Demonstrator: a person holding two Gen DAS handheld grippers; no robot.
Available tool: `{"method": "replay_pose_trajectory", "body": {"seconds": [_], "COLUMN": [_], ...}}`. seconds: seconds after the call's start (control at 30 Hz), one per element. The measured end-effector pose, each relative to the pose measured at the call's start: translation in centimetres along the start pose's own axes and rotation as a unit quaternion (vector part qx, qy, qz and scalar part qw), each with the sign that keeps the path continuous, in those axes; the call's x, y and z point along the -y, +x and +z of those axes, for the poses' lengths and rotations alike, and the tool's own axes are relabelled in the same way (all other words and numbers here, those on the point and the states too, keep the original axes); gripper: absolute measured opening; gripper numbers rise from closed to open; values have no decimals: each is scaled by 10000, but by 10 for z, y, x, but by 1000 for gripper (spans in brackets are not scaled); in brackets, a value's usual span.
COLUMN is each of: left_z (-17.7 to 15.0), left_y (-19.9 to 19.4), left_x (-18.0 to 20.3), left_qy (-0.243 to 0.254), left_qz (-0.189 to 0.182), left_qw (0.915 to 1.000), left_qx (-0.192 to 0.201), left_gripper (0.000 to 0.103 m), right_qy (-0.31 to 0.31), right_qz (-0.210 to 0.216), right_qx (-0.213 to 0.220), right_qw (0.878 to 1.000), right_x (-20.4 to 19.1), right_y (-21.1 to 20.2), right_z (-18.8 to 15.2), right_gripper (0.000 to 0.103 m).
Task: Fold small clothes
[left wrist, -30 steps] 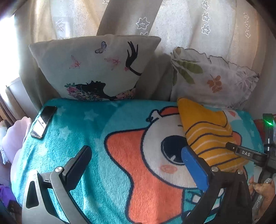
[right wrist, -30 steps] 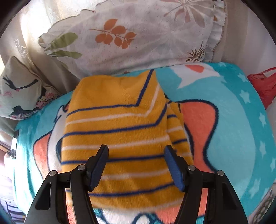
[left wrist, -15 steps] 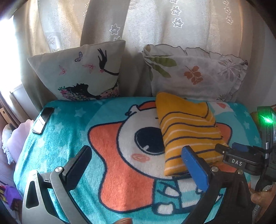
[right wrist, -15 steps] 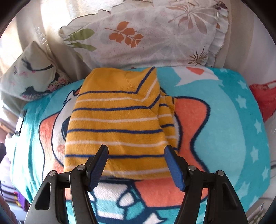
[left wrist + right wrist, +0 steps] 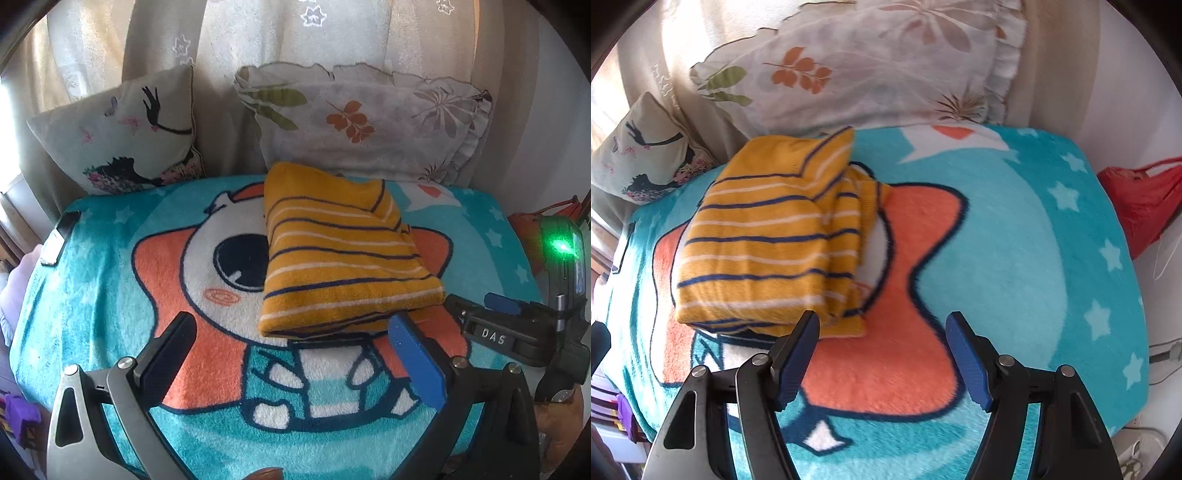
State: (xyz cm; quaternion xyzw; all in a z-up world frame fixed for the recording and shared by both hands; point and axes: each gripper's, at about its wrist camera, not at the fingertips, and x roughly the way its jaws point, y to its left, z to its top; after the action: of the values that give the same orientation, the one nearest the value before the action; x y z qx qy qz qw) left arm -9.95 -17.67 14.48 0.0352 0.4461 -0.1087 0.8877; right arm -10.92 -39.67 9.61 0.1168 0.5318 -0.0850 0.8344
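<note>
A yellow garment with navy and white stripes (image 5: 340, 258) lies folded into a thick rectangle on a teal cartoon blanket (image 5: 110, 266). It also shows in the right wrist view (image 5: 775, 236), at centre left. My left gripper (image 5: 291, 354) is open and empty, just in front of the garment's near edge. My right gripper (image 5: 882, 350) is open and empty, off the garment's near right corner. The right gripper's body (image 5: 509, 332) shows at the right of the left wrist view.
Two pillows lean against the curtain at the back: a silhouette-print one (image 5: 122, 133) and a leaf-print one (image 5: 362, 125). A phone (image 5: 59, 236) lies at the blanket's left edge. A red bag (image 5: 1141, 199) sits beyond the blanket's right edge.
Both grippers have pulled back from the garment toward the near edge of the blanket. The right gripper has also shifted right, so the garment now sits left of it.
</note>
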Motion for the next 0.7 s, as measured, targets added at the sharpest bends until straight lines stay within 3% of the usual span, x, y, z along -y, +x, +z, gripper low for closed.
{"method": "replay_pose_trajectory", "body": {"seconds": [0.2, 0.33, 0.47, 0.57, 0.63, 0.7], "left_z": [-8, -12, -14, -17, -18, -19], "left_y": [24, 31, 28, 25, 24, 22], "left_x": [-17, -29, -38, -51, -62, -77], "left_qy": [-471, -658, -605, -574, -612, -673], "left_qz": [-61, -58, 21, 166, 282, 400], "left_qw": [9974, 9954, 9955, 9953, 9948, 9940], "left_qx": [-545, -697, -735, -759, -767, -761], "left_gripper": [103, 103, 103, 103, 103, 103], "right_qy": [166, 50, -122, -208, -147, -150], "right_qz": [360, 969, 1371, 1232, 1098, 968], "right_qx": [135, 419, 400, 104, -257, -253], "right_qw": [9991, 9944, 9897, 9921, 9935, 9949], "right_x": [10, -16, -49, -66, -70, -74], "right_y": [0, 5, 35, 78, 115, 124], "right_z": [10, 39, 74, 103, 119, 127], "right_gripper": [75, 73, 64, 54, 54, 53]}}
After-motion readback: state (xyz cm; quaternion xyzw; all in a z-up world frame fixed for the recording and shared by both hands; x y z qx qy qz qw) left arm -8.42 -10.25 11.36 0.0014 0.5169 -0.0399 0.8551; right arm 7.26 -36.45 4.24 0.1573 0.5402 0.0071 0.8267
